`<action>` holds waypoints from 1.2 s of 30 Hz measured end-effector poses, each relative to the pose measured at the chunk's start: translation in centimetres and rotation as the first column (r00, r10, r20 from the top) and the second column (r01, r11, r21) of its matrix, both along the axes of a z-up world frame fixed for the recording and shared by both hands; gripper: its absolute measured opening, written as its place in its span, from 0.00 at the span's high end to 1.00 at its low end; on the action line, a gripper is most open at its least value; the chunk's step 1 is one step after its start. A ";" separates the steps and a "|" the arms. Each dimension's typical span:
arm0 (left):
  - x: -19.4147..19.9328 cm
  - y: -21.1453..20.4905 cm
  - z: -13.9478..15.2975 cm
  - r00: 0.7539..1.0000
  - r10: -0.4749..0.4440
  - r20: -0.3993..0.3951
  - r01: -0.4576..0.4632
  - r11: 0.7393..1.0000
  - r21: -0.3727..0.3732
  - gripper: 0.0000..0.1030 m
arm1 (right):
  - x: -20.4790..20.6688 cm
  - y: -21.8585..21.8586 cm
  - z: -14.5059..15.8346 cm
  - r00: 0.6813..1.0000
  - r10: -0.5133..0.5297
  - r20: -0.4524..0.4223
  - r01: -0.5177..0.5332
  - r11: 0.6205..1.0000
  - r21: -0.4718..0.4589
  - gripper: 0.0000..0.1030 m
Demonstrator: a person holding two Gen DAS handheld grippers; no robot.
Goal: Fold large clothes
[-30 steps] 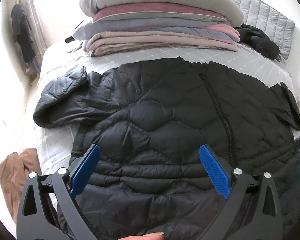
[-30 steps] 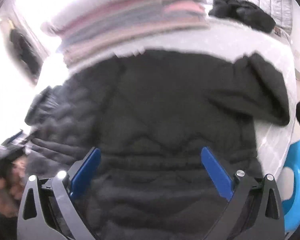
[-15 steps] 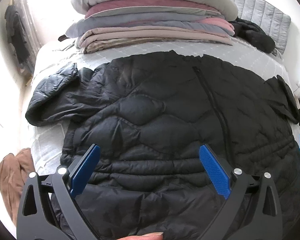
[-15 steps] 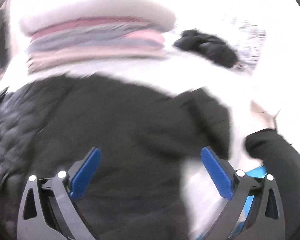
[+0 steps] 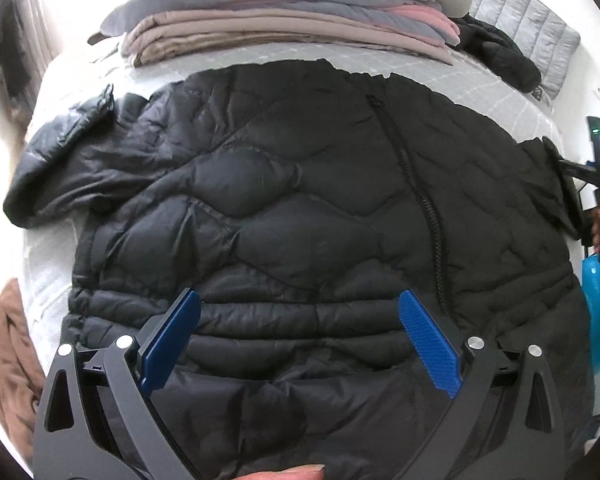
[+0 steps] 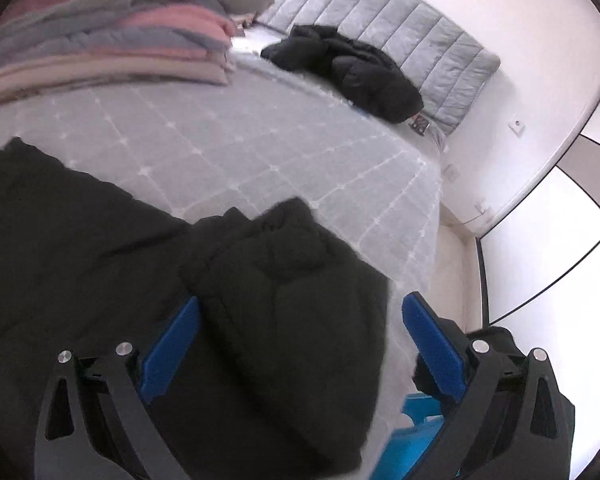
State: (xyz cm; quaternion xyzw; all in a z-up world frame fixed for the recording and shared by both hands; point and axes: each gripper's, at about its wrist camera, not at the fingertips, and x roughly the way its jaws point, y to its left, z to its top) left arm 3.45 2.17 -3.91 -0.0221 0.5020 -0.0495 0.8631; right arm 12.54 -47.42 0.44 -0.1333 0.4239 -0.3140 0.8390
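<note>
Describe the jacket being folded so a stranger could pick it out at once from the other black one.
On the grey quilted bed, a stack of folded blankets sits at the far side. The black puffer jacket lies spread flat in front of it, zipper up, sleeves out. The other black jacket lies crumpled by the padded headboard.

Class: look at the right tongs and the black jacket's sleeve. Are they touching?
Cannot tell. In the right wrist view the open right tongs straddle the black jacket's sleeve, but no clear contact or gap shows.
</note>
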 end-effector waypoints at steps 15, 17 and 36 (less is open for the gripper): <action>0.9 -0.1 -0.8 0.999 0.020 -0.033 -0.020 1.000 -0.006 0.07 | -9.4 -7.0 4.4 0.946 -0.137 0.296 0.033 0.944 0.329 0.87; 0.9 -0.2 -0.7 0.999 0.021 -0.029 -0.021 1.000 -0.007 0.07 | -12.9 -8.2 6.6 0.905 -0.181 0.384 0.031 0.930 0.367 0.87; 0.1 -1.5 -0.7 1.000 -0.005 0.015 0.005 0.998 0.059 0.07 | -28.0 -6.7 9.4 0.722 -0.353 0.595 -0.083 0.810 0.581 0.37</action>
